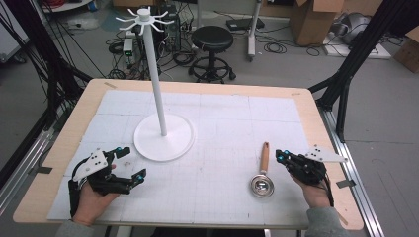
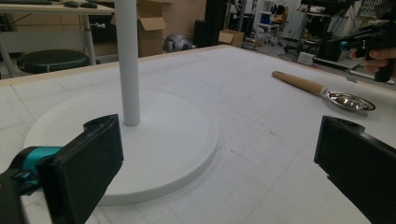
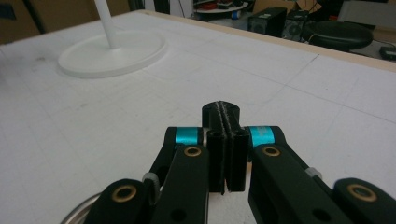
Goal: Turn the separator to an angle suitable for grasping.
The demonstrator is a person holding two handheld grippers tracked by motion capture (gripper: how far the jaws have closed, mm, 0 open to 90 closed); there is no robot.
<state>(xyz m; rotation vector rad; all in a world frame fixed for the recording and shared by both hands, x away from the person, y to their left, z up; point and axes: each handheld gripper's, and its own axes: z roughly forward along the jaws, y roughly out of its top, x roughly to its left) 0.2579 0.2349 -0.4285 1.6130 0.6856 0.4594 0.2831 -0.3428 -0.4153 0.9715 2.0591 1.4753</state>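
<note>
Gaping wide, left gripper (image 2: 219, 158) fingers hold nothing — right gripper (image 3: 225, 140) fingers pressed together, empty, beside ladle (image 1: 262, 178).

A small ladle (image 1: 262, 177) with a shiny round metal bowl and a straight light wooden handle lies flat on the white surface (image 1: 222, 138), bowl toward the person, handle pointing away, well to the right of the white stand (image 1: 163, 136).

The table (image 1: 207, 89) was viewed from high above. Each gripper camera was set low and close behind its jaws, and the white stand (image 2: 126, 60) ahead was shared by all views.
</note>
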